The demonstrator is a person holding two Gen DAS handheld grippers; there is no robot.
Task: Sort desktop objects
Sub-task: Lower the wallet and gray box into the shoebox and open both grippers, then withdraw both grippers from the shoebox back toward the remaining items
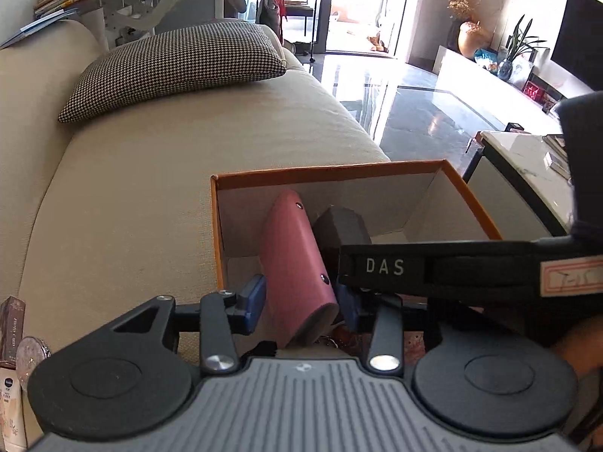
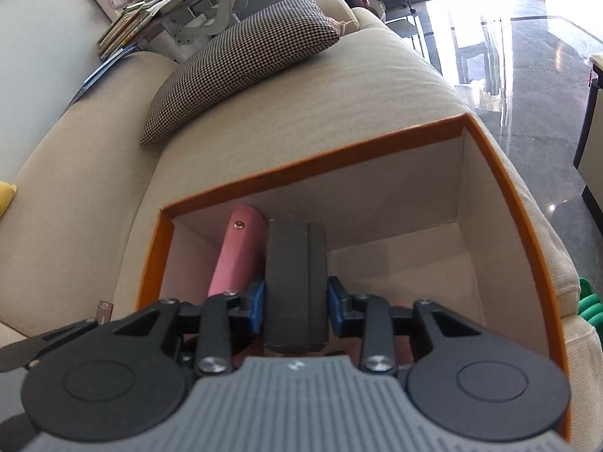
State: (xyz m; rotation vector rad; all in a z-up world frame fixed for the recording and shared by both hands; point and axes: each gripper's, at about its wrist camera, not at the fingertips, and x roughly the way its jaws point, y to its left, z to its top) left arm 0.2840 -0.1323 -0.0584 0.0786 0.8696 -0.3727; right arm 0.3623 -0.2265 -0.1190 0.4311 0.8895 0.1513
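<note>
Left wrist view: the left gripper (image 1: 301,301) sat low over the near-left corner of the orange-rimmed box (image 1: 328,168), which rested on the beige sofa (image 1: 150,188). Its blue pads stood apart on either side of the pink case (image 1: 294,256), a visible gap at the left pad; no clamping. The case leaned tilted inside the box, upper end against the back wall, so it seemed already deposited. The right gripper's arm crossed the frame from the right, over the box.

Right wrist view: right gripper (image 2: 296,301) was clamped on the dark grey block (image 2: 296,275), both pads pressing its sides, block held upright and lengthwise within the box opening, just beside the pink case. Whether the block's far end touched the floor of the box could not be told.

Judgement: block was kept narrow-side-up to fit alongside the case. Box contents: case, block; right half bare.
</note>
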